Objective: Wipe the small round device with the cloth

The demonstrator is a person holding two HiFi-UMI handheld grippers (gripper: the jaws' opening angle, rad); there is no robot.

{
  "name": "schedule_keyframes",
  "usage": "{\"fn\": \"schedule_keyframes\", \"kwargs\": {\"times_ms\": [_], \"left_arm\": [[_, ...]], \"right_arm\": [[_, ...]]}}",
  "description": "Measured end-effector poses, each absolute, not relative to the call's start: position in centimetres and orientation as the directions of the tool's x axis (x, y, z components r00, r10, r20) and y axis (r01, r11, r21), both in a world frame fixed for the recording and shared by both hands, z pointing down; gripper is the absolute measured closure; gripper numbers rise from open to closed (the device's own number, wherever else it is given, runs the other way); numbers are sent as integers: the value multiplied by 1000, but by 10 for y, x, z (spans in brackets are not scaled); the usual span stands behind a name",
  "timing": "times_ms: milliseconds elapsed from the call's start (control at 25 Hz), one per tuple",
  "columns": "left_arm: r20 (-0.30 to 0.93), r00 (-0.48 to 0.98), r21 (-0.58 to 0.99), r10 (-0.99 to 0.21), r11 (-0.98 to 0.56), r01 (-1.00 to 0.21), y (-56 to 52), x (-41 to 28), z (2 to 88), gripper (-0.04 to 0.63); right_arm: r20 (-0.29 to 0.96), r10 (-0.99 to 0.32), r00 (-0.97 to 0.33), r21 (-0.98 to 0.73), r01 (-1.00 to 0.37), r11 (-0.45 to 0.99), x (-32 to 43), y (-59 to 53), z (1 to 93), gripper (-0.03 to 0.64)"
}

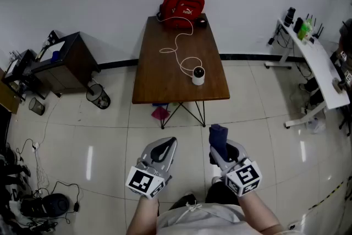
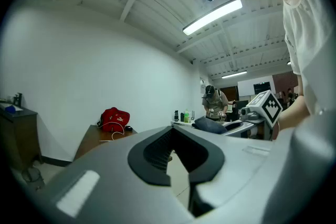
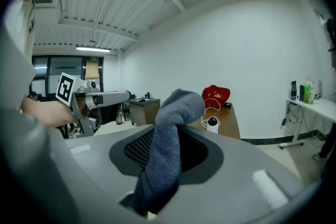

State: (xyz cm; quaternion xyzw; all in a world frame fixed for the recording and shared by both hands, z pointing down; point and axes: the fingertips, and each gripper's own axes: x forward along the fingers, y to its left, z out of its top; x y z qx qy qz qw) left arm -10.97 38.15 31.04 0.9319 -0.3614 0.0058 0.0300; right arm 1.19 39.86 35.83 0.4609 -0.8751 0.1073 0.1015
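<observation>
right tongs (image 1: 218,154) clamping cloth (image 1: 218,136), left tongs (image 1: 169,144) closed

White lettering on the red bag (image 1: 182,7) looks like the brand name "PUMA", though it is too small to be sure.
</observation>
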Motion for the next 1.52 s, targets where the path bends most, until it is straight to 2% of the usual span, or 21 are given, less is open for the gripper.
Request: {"fn": "schedule_keyframes", "kwargs": {"times_ms": [440,920,1280,1520], "left_arm": [[86,709,46,-699,-709,-704,262,-78,340,590],[141,675,64,-724,-674,-736,85,12,360,590],[212,634,83,-744,-633,-770,37,15,383,589],[282,657,123,-699,-653,-747,8,20,421,589]], "right_arm": [[312,-746,-588,-137,-805,577,51,266,389,489],[358,-651,-670,-130,-726,675,113,76,402,489],[399,-596,-697,-155,-691,706,113,25,424,489],[445,-564,-696,-167,-683,711,102,-2,446,489]]}}
